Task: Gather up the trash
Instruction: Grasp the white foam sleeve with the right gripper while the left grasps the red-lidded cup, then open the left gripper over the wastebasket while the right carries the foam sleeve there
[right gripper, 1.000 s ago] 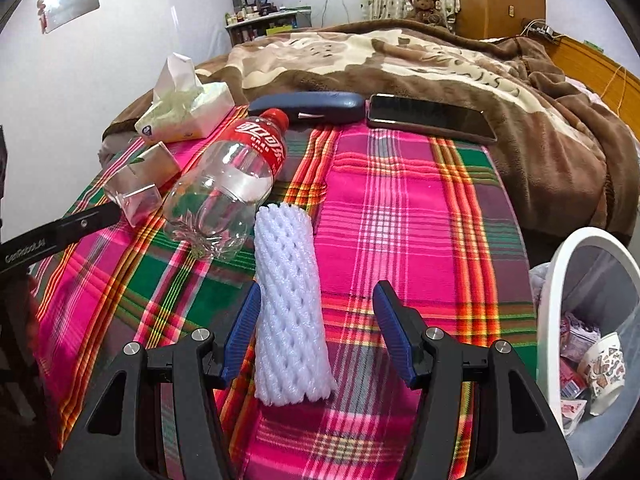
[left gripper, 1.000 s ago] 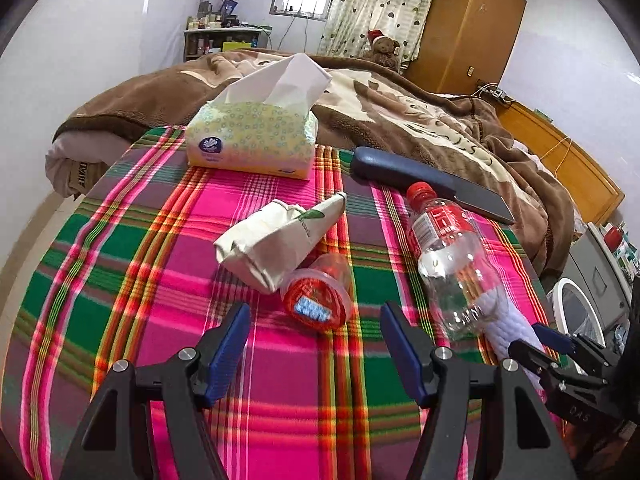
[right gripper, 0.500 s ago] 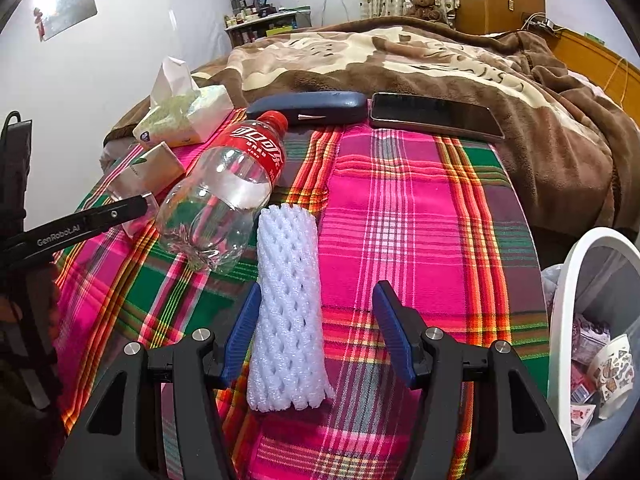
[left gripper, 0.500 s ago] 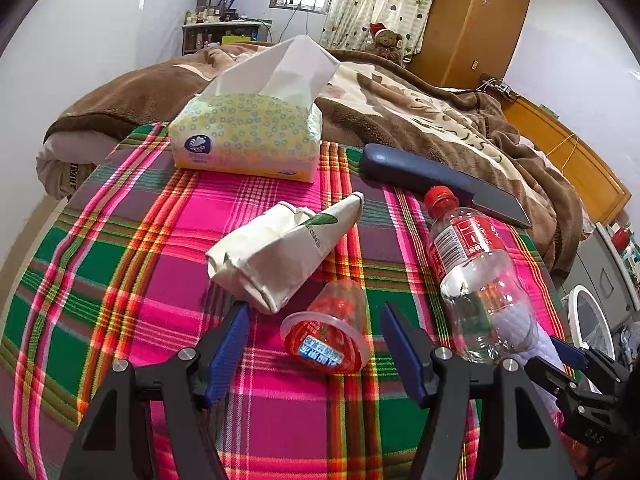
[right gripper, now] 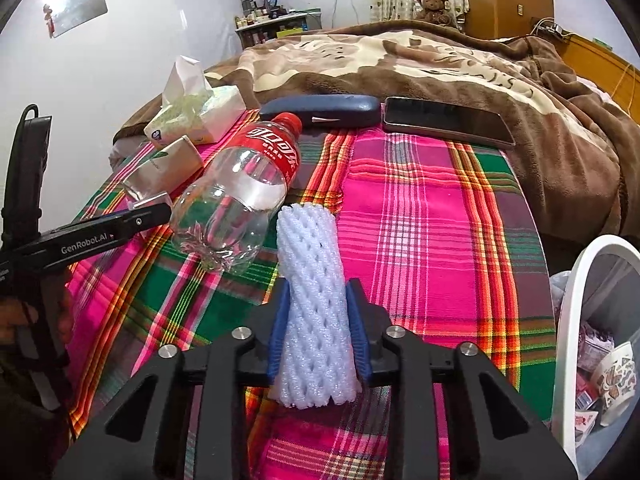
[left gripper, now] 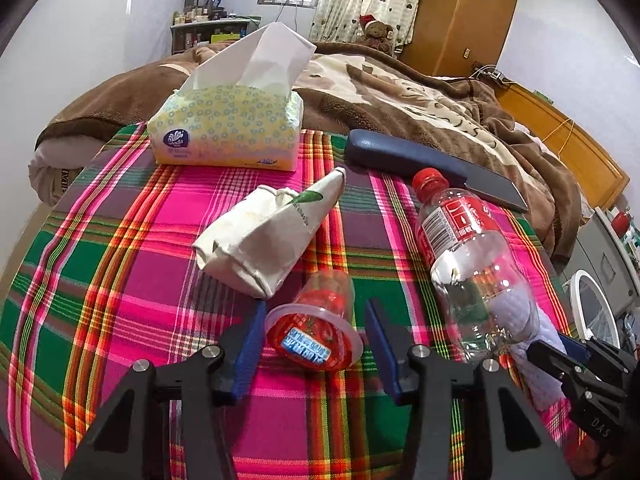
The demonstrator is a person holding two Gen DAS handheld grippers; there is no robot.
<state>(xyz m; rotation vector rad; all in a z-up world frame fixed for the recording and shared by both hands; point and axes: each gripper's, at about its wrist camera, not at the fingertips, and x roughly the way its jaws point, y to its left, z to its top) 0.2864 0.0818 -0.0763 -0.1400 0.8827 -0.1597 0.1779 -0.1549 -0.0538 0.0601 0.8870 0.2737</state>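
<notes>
A red jelly cup lies on its side on the plaid cloth, between the fingers of my left gripper, which is open around it with small gaps on both sides. A crumpled white paper bag lies just beyond it. An empty clear bottle with a red label lies to the right; it also shows in the right wrist view. My right gripper is shut on a white foam net sleeve that rests on the cloth.
A tissue pack, a blue glasses case and a phone lie at the cloth's far edge against a brown blanket. A white-rimmed bin holding trash stands at the right. The left gripper's arm reaches in from the left.
My left gripper moved forward and narrowed around the jelly cup. My right gripper moved forward and closed on the foam net sleeve.
</notes>
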